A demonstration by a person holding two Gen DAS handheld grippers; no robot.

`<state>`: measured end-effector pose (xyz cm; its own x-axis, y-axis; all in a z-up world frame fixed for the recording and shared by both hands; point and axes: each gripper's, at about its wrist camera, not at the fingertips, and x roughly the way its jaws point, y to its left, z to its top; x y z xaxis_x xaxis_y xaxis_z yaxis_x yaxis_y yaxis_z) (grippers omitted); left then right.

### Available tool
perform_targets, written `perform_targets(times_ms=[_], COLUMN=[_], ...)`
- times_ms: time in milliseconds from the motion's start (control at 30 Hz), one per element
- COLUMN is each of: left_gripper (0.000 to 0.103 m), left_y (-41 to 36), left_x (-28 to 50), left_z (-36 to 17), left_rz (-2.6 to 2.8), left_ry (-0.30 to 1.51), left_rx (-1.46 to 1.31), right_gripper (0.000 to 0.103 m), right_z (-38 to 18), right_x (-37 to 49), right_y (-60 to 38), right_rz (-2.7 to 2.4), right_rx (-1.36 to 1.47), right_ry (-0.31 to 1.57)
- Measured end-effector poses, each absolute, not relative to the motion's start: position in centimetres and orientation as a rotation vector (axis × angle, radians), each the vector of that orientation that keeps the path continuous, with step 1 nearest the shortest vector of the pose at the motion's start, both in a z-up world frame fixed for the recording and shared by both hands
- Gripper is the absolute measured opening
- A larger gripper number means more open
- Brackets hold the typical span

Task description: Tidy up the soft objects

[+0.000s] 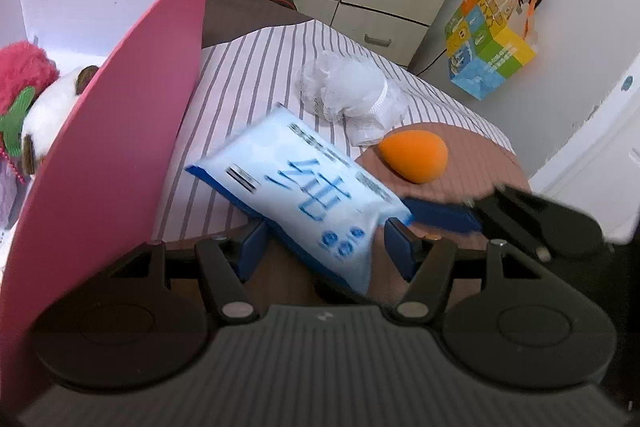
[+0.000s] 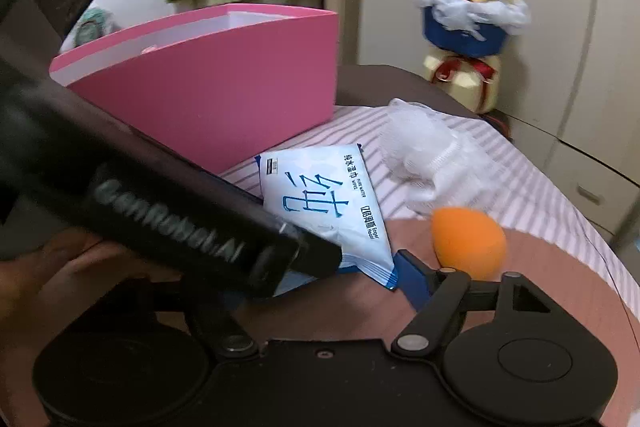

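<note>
A light-blue pack of wet wipes [image 1: 296,187] sits tilted between the blue pads of my left gripper [image 1: 328,247], which is shut on its lower end. My right gripper [image 2: 332,269] stands open beside the pack's [image 2: 320,211] corner. Only its right finger [image 2: 416,279] shows, since the left tool's black body hides the other. In the left wrist view that right finger [image 1: 440,217] reaches in from the right. An orange egg-shaped sponge [image 1: 416,157] and a white mesh pouf [image 1: 352,95] lie on the table beyond. The pink box [image 1: 120,147] at the left holds a red-and-white plush toy [image 1: 36,95].
A striped cloth [image 1: 260,67] covers part of the round brown table [image 1: 480,163]. Past the table's far edge stands a blue-wrapped bouquet [image 2: 468,11] before pale cabinets. A colourful paper bag [image 1: 488,39] hangs on the wall at right. A hand [image 2: 80,267] holds the left tool.
</note>
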<state>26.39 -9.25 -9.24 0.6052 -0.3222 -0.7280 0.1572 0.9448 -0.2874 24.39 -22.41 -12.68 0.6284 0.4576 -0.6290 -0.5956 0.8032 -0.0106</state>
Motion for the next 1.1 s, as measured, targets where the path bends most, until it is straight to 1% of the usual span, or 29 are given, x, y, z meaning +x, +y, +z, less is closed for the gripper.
perform_targets(times_ms=[167,300,400,500,733,800,900,933,967,1033,1100], left_gripper=[0.064,0.064,0.064,0.066,0.067,0.067,0.065,0.062,0.062,0.054,0.051], left_y=[-9.5,-9.3,-9.7,-9.7,-10.1,-10.0,-10.2,-10.3,-10.3,-10.3,-10.6], left_x=[26.1,25.3,24.7,24.3,23.4,23.1,23.1,23.1,23.3,23.4,23.3], left_z=[-9.4,-9.3,-9.1,-9.1,-9.3,-9.3,-9.7,-9.9,-10.1,-10.3,-10.2], left_rz=[-0.290,-0.312,-0.354,-0.403,-0.449,-0.458,-0.429,-0.414,-0.401,-0.381,-0.362], left_ry=[0.894,0.917,0.936,0.946,0.912,0.883,0.874,0.881,0.889,0.887,0.881], left_rx=[-0.201,-0.223,-0.200,-0.245,-0.311,-0.338,-0.328,-0.325,-0.319,-0.304,-0.272], right_gripper=[0.078,0.078,0.078,0.078,0.079,0.081,0.085,0.086,0.087,0.093,0.093], right_z=[-12.6,-12.2,-12.4,-12.4,-12.3,-12.3,-12.1,-11.9,-11.8,-11.7,-11.9], right_x=[22.8,22.9,22.1,21.2,19.8,19.0,18.5,18.5,18.4,18.8,19.4], right_y=[-22.3,-23.3,-23.6,-23.8,-25.5,-25.3,-25.1,-25.0,-25.0,-24.9,-24.7], right_rz=[0.564,0.590,0.591,0.567,0.460,0.459,0.465,0.470,0.475,0.477,0.483], right_rx=[-0.243,-0.168,-0.170,-0.169,-0.075,-0.079,-0.073,-0.075,-0.083,-0.118,-0.129], right_ry=[0.656,0.701,0.703,0.704,0.736,0.751,0.801,0.798,0.792,0.770,0.757])
